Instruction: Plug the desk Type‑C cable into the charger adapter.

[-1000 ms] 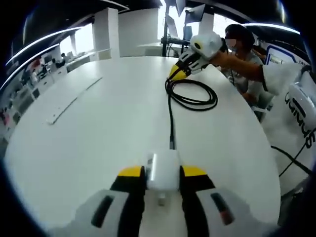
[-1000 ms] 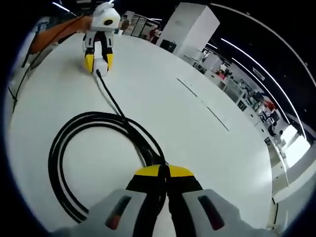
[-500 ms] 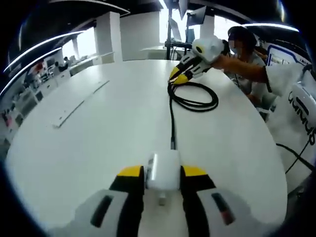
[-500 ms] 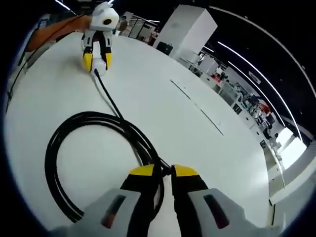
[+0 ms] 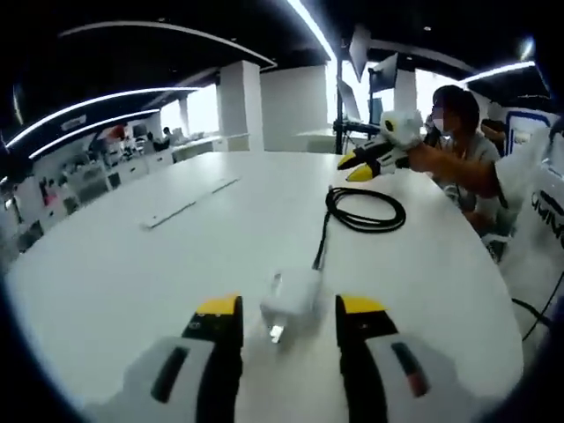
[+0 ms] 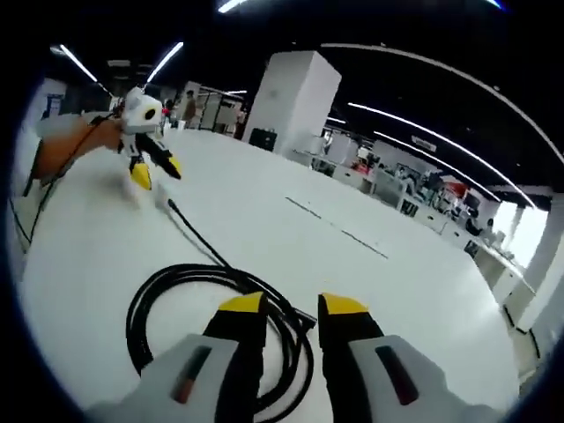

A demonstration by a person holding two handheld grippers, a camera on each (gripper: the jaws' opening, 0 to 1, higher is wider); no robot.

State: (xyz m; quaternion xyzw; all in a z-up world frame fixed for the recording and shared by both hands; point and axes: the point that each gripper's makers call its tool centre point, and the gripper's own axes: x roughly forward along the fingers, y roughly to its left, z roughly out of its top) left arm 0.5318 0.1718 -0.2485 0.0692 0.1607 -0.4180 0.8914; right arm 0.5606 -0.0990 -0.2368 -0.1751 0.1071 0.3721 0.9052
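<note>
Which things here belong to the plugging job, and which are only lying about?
Job:
- white charger adapter
- black Type-C cable, coiled
- left hand-held gripper, open
- right hand-held gripper, open

Lying about:
- white table
- flat strip on the table

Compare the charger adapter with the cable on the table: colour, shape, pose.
The charger adapter is white; the cable is black. The adapter is a compact rounded block; the cable is long and thin, mostly wound in a loop. The adapter sits between the open left gripper jaws; the coil lies ahead of the right gripper. Both rest on the white table, joined end to end.
</note>
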